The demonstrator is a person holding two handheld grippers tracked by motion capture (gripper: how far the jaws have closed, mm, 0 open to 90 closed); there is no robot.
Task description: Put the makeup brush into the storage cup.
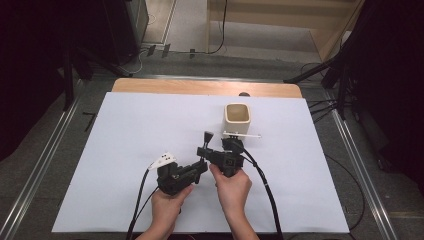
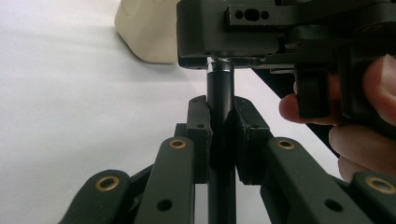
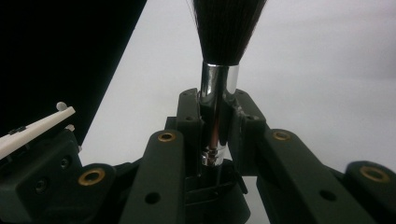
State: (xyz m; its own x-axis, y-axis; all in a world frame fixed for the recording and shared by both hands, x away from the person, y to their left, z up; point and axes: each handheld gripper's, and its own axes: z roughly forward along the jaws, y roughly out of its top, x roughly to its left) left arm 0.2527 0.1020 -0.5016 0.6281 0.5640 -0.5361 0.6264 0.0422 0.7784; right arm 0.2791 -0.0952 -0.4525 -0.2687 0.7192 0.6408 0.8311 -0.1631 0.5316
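2 tools (image 1: 202, 150) pinch 1 brush (image 3: 219, 70) between their jaws.

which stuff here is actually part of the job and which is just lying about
In the job:
- brush, black bristles, silver ferrule, dark handle
- right gripper, shut on the ferrule
- left gripper, shut on the handle
- cream square cup, standing nearby, probably where the brush goes

Just there:
- white table sheet
- cables on the floor beyond the table

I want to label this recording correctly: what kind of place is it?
Probably a lab or studio set up for recording: a table under a plain white cover, dark stands at the sides, and cables on the floor.
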